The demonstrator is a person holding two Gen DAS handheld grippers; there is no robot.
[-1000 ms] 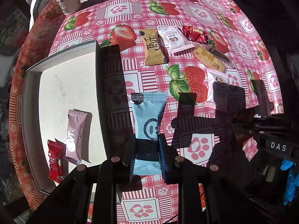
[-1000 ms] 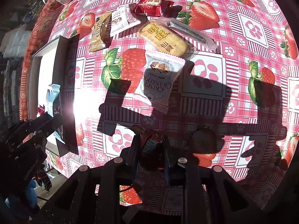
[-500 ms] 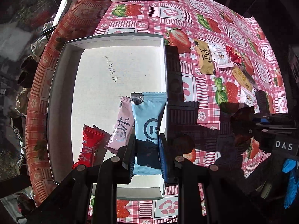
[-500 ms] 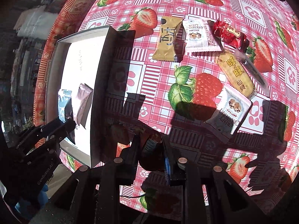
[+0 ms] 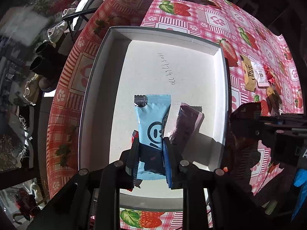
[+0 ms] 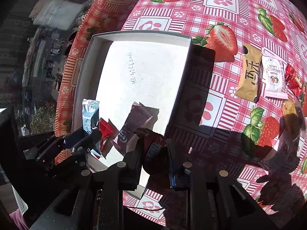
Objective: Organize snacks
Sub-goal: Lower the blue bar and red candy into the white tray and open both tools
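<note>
Two packets in hand right now: my left gripper (image 5: 150,154) is clenched on the lower half of a light-blue foil snack packet with a smiley print (image 5: 153,120), held over the floor of the shallow white cardboard box (image 5: 191,36); my right gripper (image 6: 153,153) is clamped on a dark red crinkly wrapped snack (image 6: 153,143), hanging just over the box's near right wall.

Handling, my read: both are light, soft, slick film with crushable contents. Pinch across the flat middle or the crimped end seam, light force, no squeeze on the filling. The blue one hangs stiff enough from a mid-body grip; the red one is bunched between the jaws and may slip on release.

Already in the box: a mauve flat snack packet (image 5: 187,126) just right of my left gripper, and a small red twisted-foil sweet (image 6: 105,132) just beside the left fingers, mostly hidden under the blue packet in the left view. Drop spots should go ahead of these, where the box floor is bare.

Still on the strawberry-print pink checked desk (image 6: 220,2), well ahead-right of my right gripper: a tan packet with a large dark character (image 6: 249,76), a white cranberry-crisp packet (image 6: 274,76) touching it, a red foil sweet (image 6: 294,81), and a yellow biscuit packet (image 6: 289,113) partly in shadow. The two grippers are close together; collision looks like the main risk.
</note>
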